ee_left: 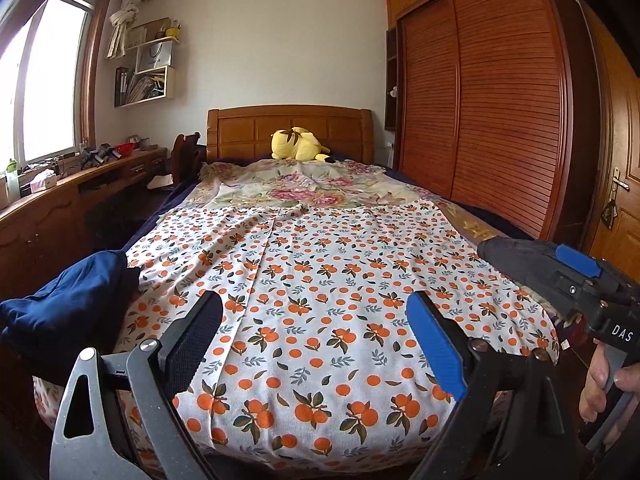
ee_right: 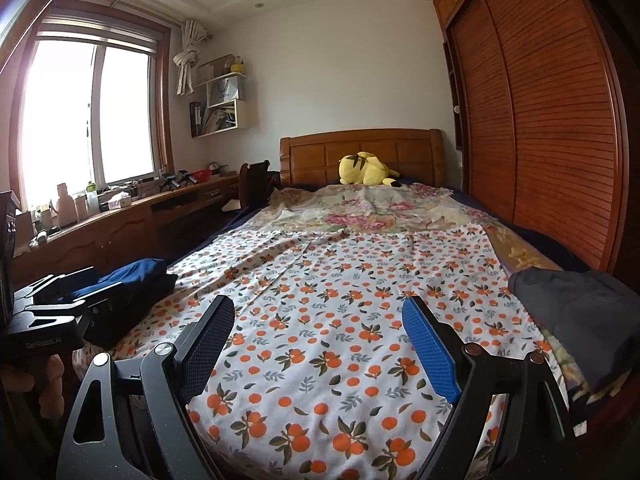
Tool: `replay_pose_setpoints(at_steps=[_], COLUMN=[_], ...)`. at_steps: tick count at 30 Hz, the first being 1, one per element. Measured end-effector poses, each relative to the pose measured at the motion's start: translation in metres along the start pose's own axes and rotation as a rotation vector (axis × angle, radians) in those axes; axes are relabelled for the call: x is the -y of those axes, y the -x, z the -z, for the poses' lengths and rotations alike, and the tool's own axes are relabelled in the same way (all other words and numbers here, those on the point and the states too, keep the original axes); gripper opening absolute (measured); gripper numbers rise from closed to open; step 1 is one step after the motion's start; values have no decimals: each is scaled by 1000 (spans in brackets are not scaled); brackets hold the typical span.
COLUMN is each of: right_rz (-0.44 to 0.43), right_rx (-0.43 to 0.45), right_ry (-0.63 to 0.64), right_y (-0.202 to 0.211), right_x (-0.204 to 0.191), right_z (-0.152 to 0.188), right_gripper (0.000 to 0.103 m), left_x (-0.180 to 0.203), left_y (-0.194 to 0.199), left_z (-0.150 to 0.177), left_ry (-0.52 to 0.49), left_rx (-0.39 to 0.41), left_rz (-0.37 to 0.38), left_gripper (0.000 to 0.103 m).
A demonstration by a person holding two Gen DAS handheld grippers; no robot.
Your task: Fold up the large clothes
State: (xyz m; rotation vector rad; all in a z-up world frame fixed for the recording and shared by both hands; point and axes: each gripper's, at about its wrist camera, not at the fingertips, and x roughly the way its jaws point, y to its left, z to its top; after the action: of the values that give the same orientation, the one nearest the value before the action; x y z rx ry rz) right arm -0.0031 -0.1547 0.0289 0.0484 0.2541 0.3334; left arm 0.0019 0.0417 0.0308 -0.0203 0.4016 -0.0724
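The bed [ee_left: 472, 232] fills both views, and everything else is placed against it: a slatted wooden wardrobe [ee_left: 492, 112] stands along its right side, a long wooden table [ee_right: 132, 216] runs along its left side under the window, and a yellow plush toy [ee_left: 298, 145] lies at the headboard end. Spread flat over the foot half of the bed is the orange-print garment [ee_left: 320, 280], white with small orange fruit and leaves, reaching down over the foot edge; a few shallow creases run along its left part. Beyond it, toward the headboard, lies a pink floral cover [ee_left: 304, 188]. A dark blue garment [ee_left: 68, 300] sits bunched at the bed's left foot corner, and a dark grey garment [ee_right: 580, 312] is heaped at the right foot corner. The left hand-held gripper [ee_left: 316, 340] and the right hand-held gripper [ee_right: 320, 344] both hover at the foot of the bed, jaws spread wide with nothing between them and clear of the cloth. This looks like the start of a fold: the garment is laid out and not yet grasped. The next move probably calls for lowering each gripper onto a near corner or hem at the foot edge, pinching only the top cloth, and carrying both corners evenly toward the headboard.
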Motion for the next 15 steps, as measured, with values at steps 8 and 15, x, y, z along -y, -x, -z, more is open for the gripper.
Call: replay_pose_setpoints(at_steps=[8, 15], right_rz=[0, -7], right_rx=[-2, -10], right_ry=[1, 0], right_y=[-2, -4], right_x=[5, 7], right_z=[0, 2], right_gripper=[87, 87], left_x=[2, 2], left_y=[-1, -3], left_z=[2, 3], left_ry=[-7, -5], left_rx=[-3, -7], left_rz=[-2, -1], left_gripper=[94, 94])
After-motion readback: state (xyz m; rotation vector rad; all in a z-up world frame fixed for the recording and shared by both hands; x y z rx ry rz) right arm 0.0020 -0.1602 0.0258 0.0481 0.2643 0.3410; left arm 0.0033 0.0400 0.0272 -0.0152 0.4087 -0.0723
